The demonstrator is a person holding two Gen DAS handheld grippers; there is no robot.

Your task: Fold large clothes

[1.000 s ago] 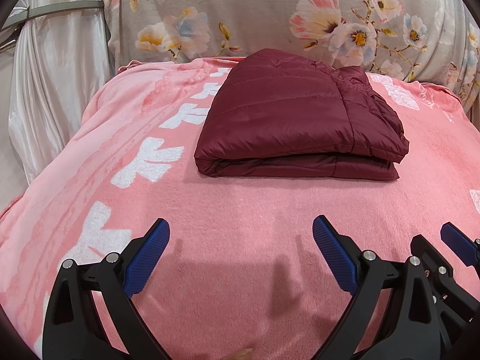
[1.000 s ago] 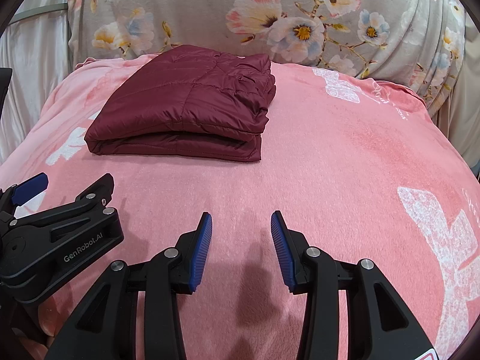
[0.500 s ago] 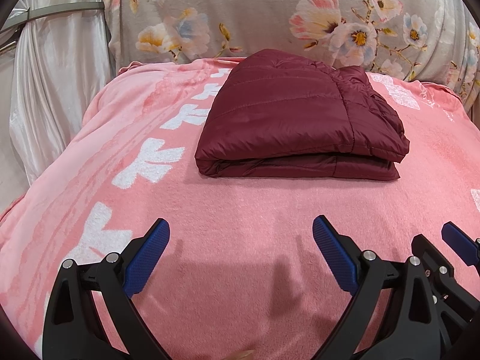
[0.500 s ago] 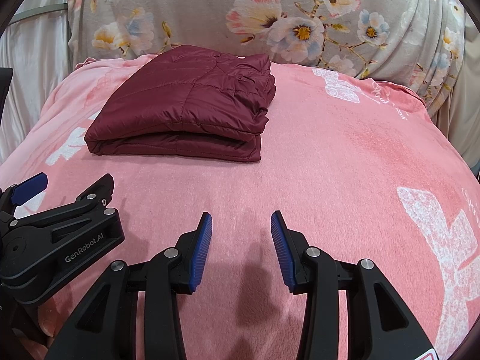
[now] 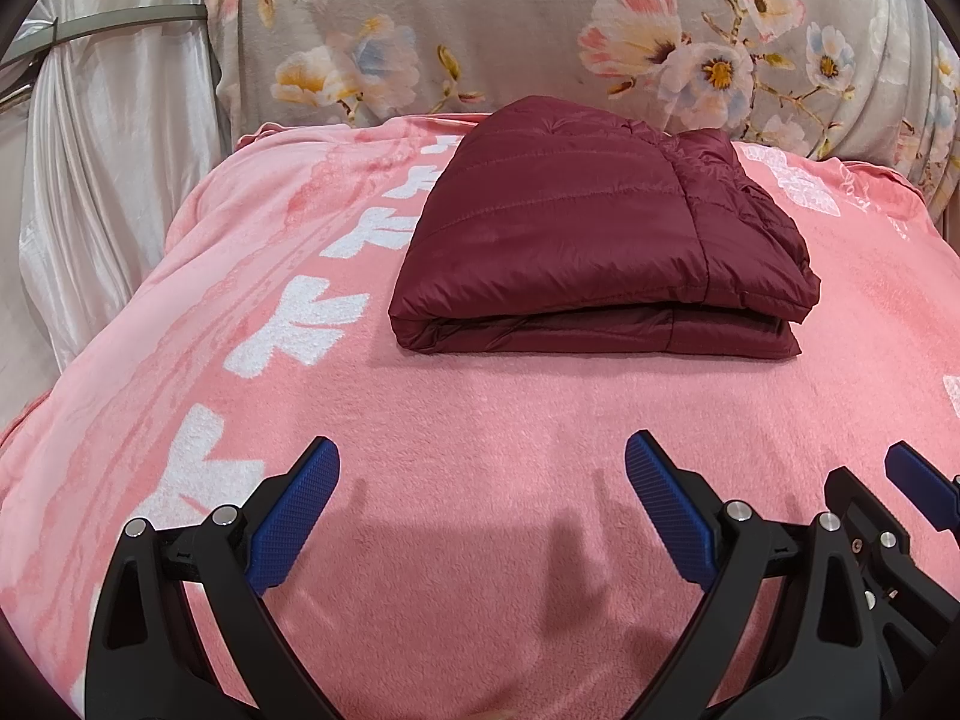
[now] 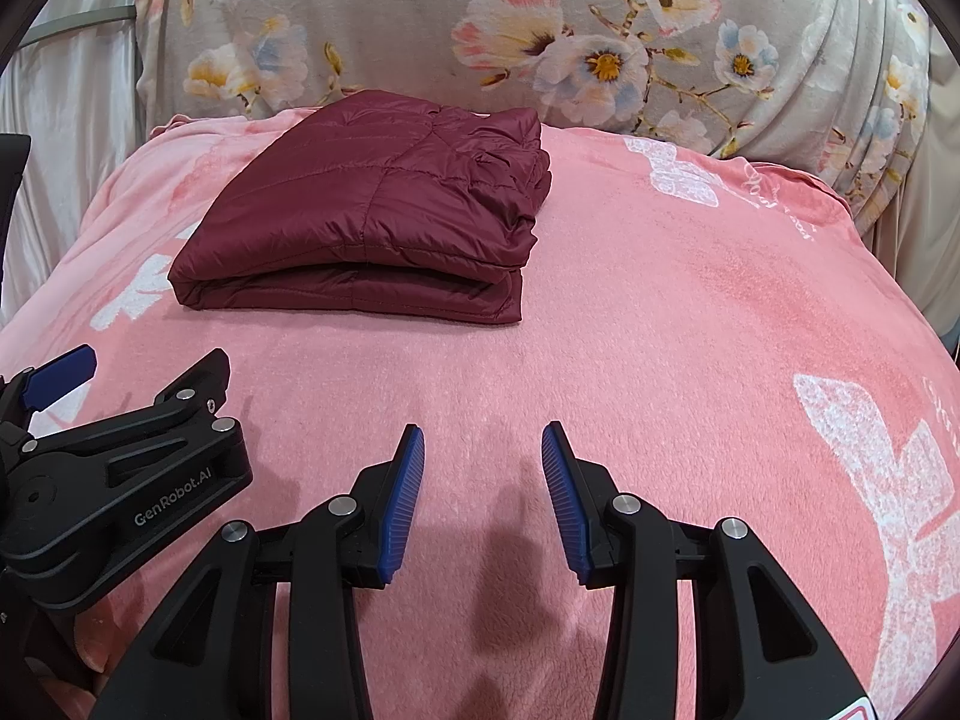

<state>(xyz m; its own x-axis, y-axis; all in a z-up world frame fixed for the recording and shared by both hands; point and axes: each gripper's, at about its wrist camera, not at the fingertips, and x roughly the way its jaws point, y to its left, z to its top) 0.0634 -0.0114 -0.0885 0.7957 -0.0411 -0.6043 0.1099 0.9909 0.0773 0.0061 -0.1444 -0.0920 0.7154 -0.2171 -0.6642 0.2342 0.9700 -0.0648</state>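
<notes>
At the far left hangs a pale satin curtain (image 5: pixel 114 192). The left gripper (image 5: pixel 483 468) hovers low over a pink fleece blanket (image 5: pixel 480 408), its blue-padded jaws spread wide and empty. Ahead, at the blanket's middle, a maroon quilted jacket (image 5: pixel 588 240) lies folded in a neat stack — well apart from both grippers. The right gripper (image 6: pixel 483 450) sits beside the left, jaws parted, gripping nothing. Behind — a grey floral cover (image 6: pixel 600 30).

Maroon quilted jacket (image 5: pixel 594 240) on my pink blanket (image 5: pixel 480 420) with white motifs; grey floral cover (image 6: pixel 540 30) behind; my fingers (image 6: pixel 402 504) wear blue pads.
</notes>
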